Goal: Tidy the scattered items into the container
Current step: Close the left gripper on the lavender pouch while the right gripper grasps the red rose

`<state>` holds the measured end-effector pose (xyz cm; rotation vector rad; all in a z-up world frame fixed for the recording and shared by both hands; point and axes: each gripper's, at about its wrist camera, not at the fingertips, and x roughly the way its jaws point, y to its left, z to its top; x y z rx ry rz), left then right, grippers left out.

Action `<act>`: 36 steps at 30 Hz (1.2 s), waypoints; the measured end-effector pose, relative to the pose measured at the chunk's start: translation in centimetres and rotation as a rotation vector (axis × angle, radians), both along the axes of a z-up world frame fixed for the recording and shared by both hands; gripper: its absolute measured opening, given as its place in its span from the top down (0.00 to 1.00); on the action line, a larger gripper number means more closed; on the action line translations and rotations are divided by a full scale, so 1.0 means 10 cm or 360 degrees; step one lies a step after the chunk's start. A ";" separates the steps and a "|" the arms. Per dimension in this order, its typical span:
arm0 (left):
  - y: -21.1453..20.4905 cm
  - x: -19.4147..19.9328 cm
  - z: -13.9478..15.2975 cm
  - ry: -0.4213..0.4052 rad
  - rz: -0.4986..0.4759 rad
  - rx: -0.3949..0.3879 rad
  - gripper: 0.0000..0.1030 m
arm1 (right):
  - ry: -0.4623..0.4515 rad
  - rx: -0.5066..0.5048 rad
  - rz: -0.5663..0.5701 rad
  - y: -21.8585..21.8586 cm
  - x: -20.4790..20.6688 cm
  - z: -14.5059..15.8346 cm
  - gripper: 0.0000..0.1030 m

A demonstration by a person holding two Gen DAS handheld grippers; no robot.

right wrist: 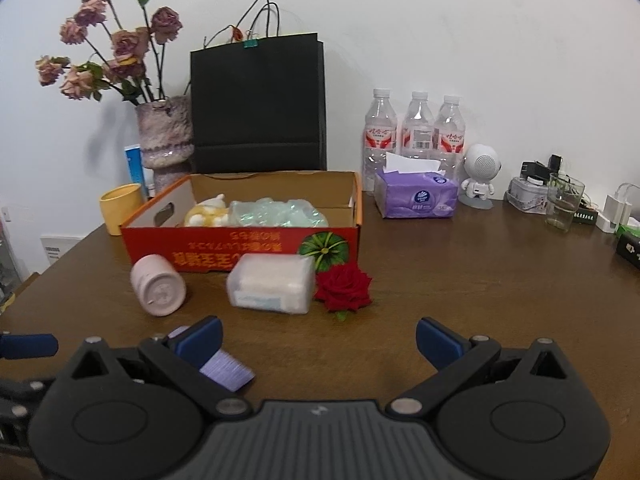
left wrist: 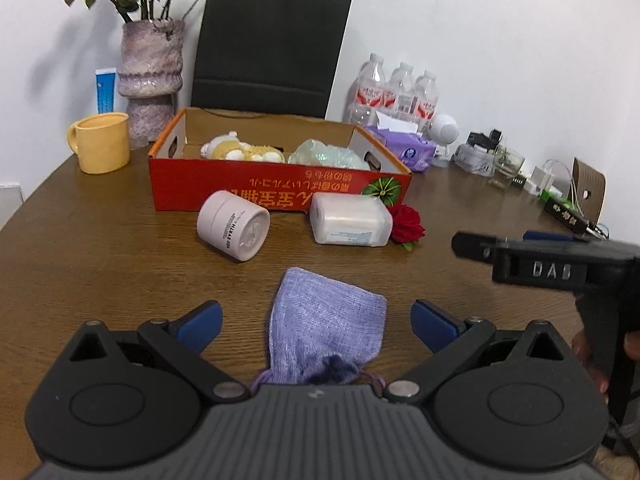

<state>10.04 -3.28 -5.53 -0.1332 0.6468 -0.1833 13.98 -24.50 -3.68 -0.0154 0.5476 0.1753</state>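
Right, pouch (left wrist: 326, 320) first: lilac knit drawstring bag, soft and coarse-woven, lying flat on the table (left wrist: 100, 248). Long axis runs toward and away from the left-wrist camera, gathered drawstring neck nearest the camera, closed bottom pointing at the box (left wrist: 280, 188). It sits between the blue pads of the left gripper (left wrist: 316, 324), whose jaws are spread wide, neither pad touching it. In the right-wrist view only a corner of the pouch (right wrist: 226, 370) shows, just beside and partly behind the left finger of the right gripper (right wrist: 318, 346); that gripper's jaws are also wide apart with nothing between them, bare wood below.

Box: red printed cardboard, open top, hand-hole cutouts, printing upside down. Inside: a cream and yellow plush (left wrist: 240, 152) on the left, crinkled pale green plastic (left wrist: 328, 156) on the right.

In front of the box, three things on the table: pink jar (left wrist: 234, 224), a cylinder on its side, flat end toward the camera; clear plastic case (left wrist: 350, 220) of white pads, rectangular, long axis across the view; red rose (left wrist: 406, 222) head touching the case's right end.

Table is dark wood-grain with a rounded edge. The right gripper's black body (left wrist: 560, 268) reaches in from the right in the left-wrist view, marked DAB.
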 end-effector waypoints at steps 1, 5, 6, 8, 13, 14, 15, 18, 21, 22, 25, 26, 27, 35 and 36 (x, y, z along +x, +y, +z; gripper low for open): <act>0.00 0.05 -0.02 0.0018 -0.0010 -0.0012 0.00 | -0.0002 -0.0008 -0.0005 0.00 0.05 0.00 0.00; 0.00 0.23 -0.11 0.0060 -0.0003 -0.0008 0.05 | -0.0005 -0.0025 0.0001 -0.01 0.23 -0.03 0.00; 0.00 0.27 -0.12 0.0066 0.0008 -0.0004 0.05 | -0.0004 -0.0030 -0.0001 -0.01 0.27 -0.03 0.00; 0.01 0.33 -0.16 0.0084 0.0018 -0.0015 0.05 | -0.0029 -0.0038 -0.0024 -0.02 0.34 -0.05 0.00; 0.02 0.50 -0.25 0.0139 0.0028 -0.0029 0.10 | 0.0008 -0.0051 -0.0062 -0.07 0.64 -0.18 0.05; 0.03 0.53 -0.27 0.0147 0.0030 -0.0030 0.11 | 0.0024 -0.0055 -0.0067 -0.08 0.70 -0.21 0.05; 0.03 0.56 -0.29 0.0155 0.0033 -0.0032 0.12 | 0.0032 -0.0055 -0.0068 -0.08 0.76 -0.24 0.06; 0.02 0.64 -0.34 0.0178 0.0015 -0.0033 0.22 | 0.0039 -0.0045 -0.0097 -0.09 0.90 -0.32 0.06; 0.00 0.71 -0.40 0.0198 0.0007 -0.0026 0.26 | 0.0050 -0.0050 -0.0131 -0.08 1.05 -0.43 0.09; -0.01 0.73 -0.42 0.0204 0.0002 -0.0026 0.27 | 0.0057 -0.0048 -0.0137 -0.08 1.10 -0.47 0.11; -0.05 0.76 -0.47 0.0168 -0.0008 0.0022 0.28 | 0.0086 -0.0040 -0.0152 -0.08 1.21 -0.56 0.11; -0.06 0.76 -0.48 0.0153 -0.0011 0.0040 0.28 | 0.0094 -0.0045 -0.0160 -0.07 1.25 -0.59 0.11; -0.07 0.76 -0.48 0.0139 -0.0013 0.0056 0.28 | 0.0095 -0.0051 -0.0165 -0.06 1.27 -0.61 0.11; -0.04 0.86 -0.51 0.0079 -0.0023 0.0094 0.86 | 0.0102 -0.0043 -0.0100 0.03 1.41 -0.72 0.41; -0.02 0.86 -0.52 0.0077 -0.0023 0.0084 0.86 | 0.0107 -0.0038 -0.0086 0.04 1.41 -0.73 0.55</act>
